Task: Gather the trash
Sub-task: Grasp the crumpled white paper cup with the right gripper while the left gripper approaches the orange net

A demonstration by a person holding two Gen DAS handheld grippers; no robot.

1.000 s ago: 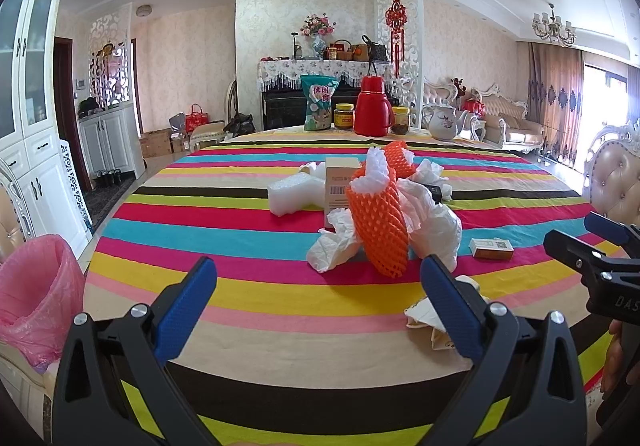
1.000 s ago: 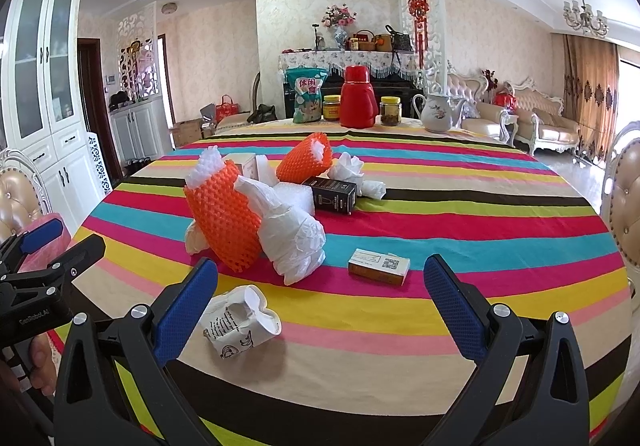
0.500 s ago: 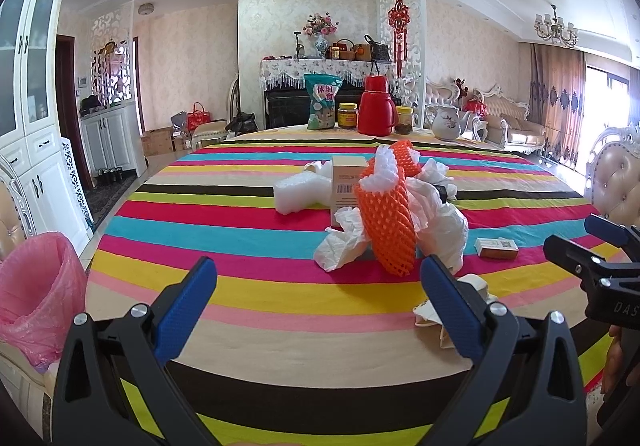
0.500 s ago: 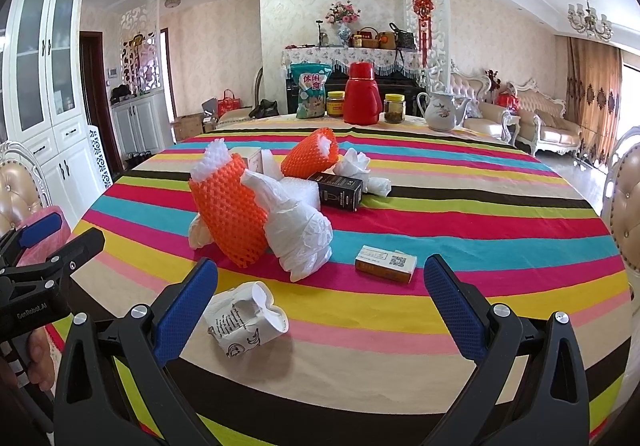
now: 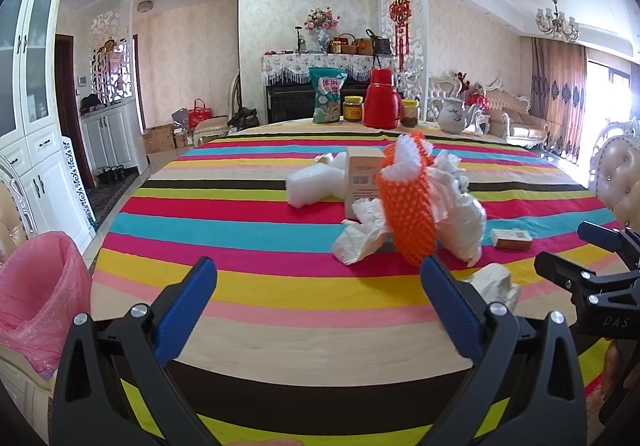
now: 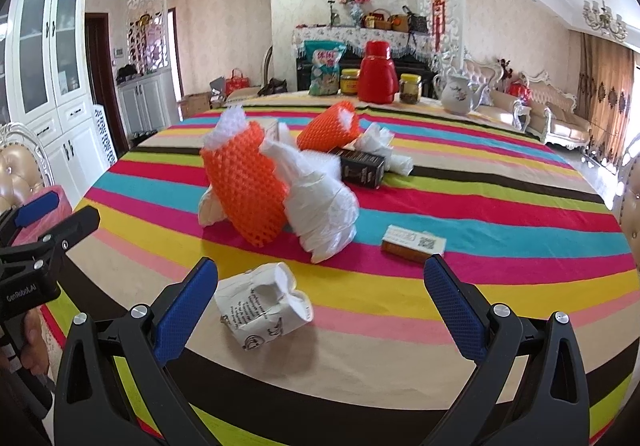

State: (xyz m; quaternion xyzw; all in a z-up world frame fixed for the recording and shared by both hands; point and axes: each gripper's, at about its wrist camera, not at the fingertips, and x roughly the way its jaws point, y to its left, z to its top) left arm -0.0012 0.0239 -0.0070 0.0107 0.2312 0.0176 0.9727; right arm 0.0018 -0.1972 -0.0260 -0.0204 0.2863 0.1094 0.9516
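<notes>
Trash lies piled mid-table on a striped cloth: an orange foam net point(image 5: 408, 206) point(image 6: 246, 186), a second orange net point(image 6: 330, 126), white plastic wrap point(image 6: 320, 206), crumpled tissue point(image 5: 358, 234), a beige carton point(image 5: 362, 182), a black box point(image 6: 362, 168), a small flat box point(image 6: 414, 242) point(image 5: 512, 238) and a crushed paper cup point(image 6: 262, 306) point(image 5: 494, 282). My left gripper point(image 5: 320, 314) is open over the near stripes, short of the pile. The right gripper point(image 6: 320, 314) is open too, with the cup just ahead between its fingers. A pink-lined bin point(image 5: 36, 294) stands off the table's left edge.
At the table's far edge stand a red thermos point(image 5: 382, 98), two jars point(image 5: 353, 108), a snack bag point(image 5: 328, 94) and a white teapot point(image 5: 454, 116). Padded chairs flank the table point(image 5: 618, 182) point(image 6: 18, 174). White cabinets line the left wall.
Both grippers have drifted a little to the left and closer to the pile, so the trash sits further right and larger in both views. Both stay open and nothing has been gripped.
</notes>
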